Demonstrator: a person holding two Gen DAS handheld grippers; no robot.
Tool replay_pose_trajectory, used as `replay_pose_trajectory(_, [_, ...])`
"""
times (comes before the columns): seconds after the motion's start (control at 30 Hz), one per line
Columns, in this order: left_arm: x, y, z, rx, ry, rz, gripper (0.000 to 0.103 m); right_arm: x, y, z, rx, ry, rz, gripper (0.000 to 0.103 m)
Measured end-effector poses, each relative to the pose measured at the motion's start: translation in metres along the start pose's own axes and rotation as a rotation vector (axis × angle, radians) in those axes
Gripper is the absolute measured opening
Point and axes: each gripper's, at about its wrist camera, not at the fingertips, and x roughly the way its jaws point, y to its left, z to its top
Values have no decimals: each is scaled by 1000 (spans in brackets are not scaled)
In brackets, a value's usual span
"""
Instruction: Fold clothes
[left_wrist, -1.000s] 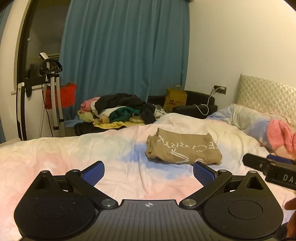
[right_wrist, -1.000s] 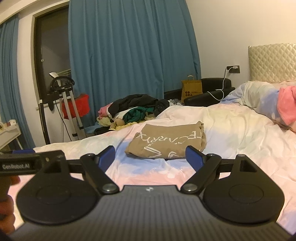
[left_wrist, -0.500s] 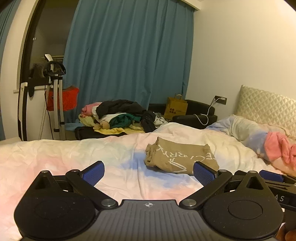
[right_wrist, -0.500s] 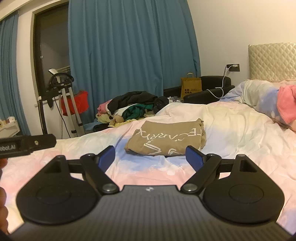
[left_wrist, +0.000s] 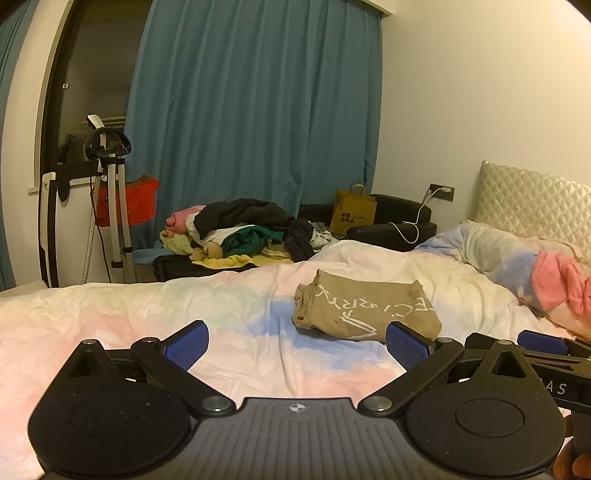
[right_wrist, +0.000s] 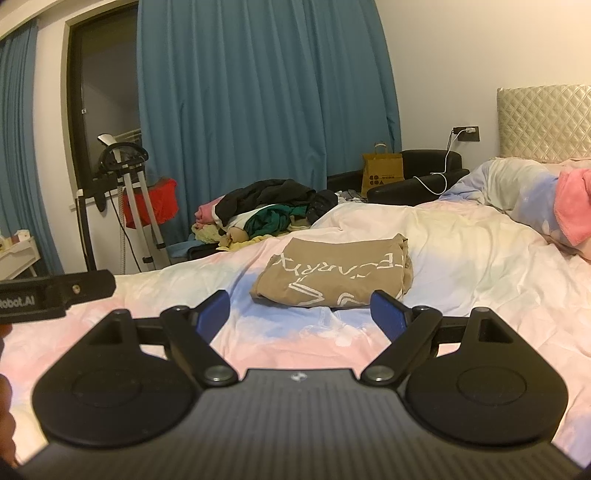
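Both grippers hover low over the bed (right_wrist: 480, 266), side by side, neither touching cloth. Left gripper (left_wrist: 297, 343) has its blue pads spread wide w/ nothing between them; right gripper (right_wrist: 299, 314) likewise gapes and is empty. The tan shirt (right_wrist: 332, 273) w/ white lettering lies folded into a neat rectangle on the pastel duvet, just ahead of the right gripper and fwd-right of the left one (left_wrist: 364, 310) — apart from both. Judging by that, this garment looks done and the step in hand is the gap between items. More work waits: a heap of unfolded clothes (left_wrist: 243, 232) sits past the far edge of the bed, well apart from the shirt, below the blue curtain (left_wrist: 251, 110). Next move prob calls for reaching over to that heap, pinching one piece by an edge and dragging it onto bare duvet — w/out knocking the folded shirt.
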Motion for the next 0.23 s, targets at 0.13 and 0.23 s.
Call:
replay_pose_trajectory(0.13, [-1,-1,-2,6,-2,-8,103,0,0,0,1,2,-1,85])
replay_pose_trajectory(0.23, [-1,-1,-3,8,3,-13,103,0,-1,0,4,3,0,85])
